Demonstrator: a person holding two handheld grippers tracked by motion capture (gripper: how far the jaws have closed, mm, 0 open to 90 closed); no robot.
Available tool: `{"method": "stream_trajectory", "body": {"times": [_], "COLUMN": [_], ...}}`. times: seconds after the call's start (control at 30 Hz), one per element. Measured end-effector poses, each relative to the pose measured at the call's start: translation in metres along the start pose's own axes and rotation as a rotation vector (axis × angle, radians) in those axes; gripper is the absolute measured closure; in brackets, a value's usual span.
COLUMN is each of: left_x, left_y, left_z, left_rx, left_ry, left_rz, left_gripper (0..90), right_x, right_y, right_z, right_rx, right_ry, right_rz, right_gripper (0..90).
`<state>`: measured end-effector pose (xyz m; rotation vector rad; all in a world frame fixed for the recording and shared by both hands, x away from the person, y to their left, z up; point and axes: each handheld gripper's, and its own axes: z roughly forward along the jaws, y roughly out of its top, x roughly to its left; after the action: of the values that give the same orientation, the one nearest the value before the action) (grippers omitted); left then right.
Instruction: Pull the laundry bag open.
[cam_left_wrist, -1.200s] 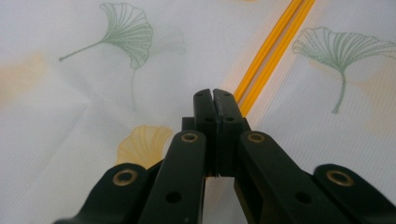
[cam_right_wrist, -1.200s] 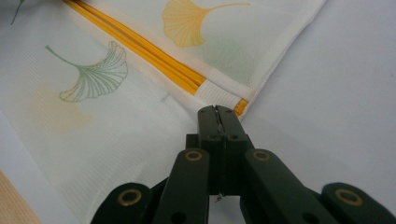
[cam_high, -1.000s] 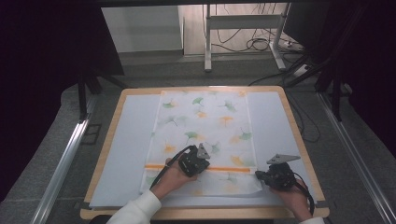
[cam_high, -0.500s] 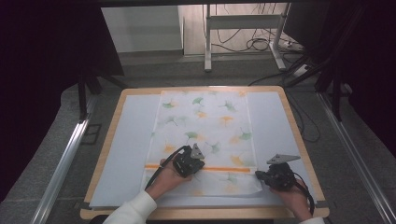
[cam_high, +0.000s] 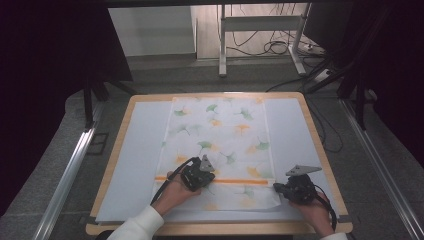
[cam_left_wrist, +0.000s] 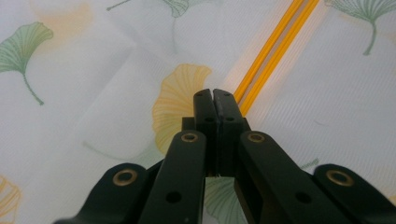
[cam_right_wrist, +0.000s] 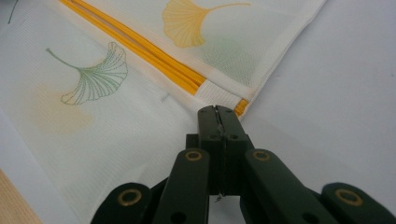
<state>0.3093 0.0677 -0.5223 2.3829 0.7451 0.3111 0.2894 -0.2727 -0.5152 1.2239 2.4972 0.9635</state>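
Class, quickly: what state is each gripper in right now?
Left gripper: shut, tips on the ginkgo-print cloth, nothing visibly pinched.
Right gripper: shut at the cloth's edge; grip cannot be told.

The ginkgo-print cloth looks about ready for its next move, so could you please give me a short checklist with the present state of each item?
1. Left tool shut, tips over the cloth beside the orange stripe: ok.
2. Left tool actually pinching fabric: cannot tell; its jaws meet with no cloth seen between them.
3. Right tool shut at the cloth's edge where the stripe ends: ok.
4. Right tool gripping that edge: cannot tell.
5. Cloth lying flat on the table: mostly ok; faint creases show in the left gripper view.
6. Cloth within the table's borders: ok.
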Motion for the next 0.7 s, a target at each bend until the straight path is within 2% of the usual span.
{"method": "stream_trajectory", "body": {"times": [0.47,0.7], "left_x": [0.011,0.014], "left_y": [-0.019,-0.024], "left_z": [-0.012,-0.016], "left_rx": [-0.004,-0.006], "left_ry": [0.014,0.016], "left_rz": [-0.035,-0.038], "left_gripper": [90.0,90.0], "right_x": [0.0,0.0], "right_y": [0.0,-0.001], "right_z": [0.0,0.0], "right_rx": [-0.001,-0.003], "right_ry": [0.001,0.002], "right_rz": [0.0,0.0], "right_gripper": [89.4,89.4]}}
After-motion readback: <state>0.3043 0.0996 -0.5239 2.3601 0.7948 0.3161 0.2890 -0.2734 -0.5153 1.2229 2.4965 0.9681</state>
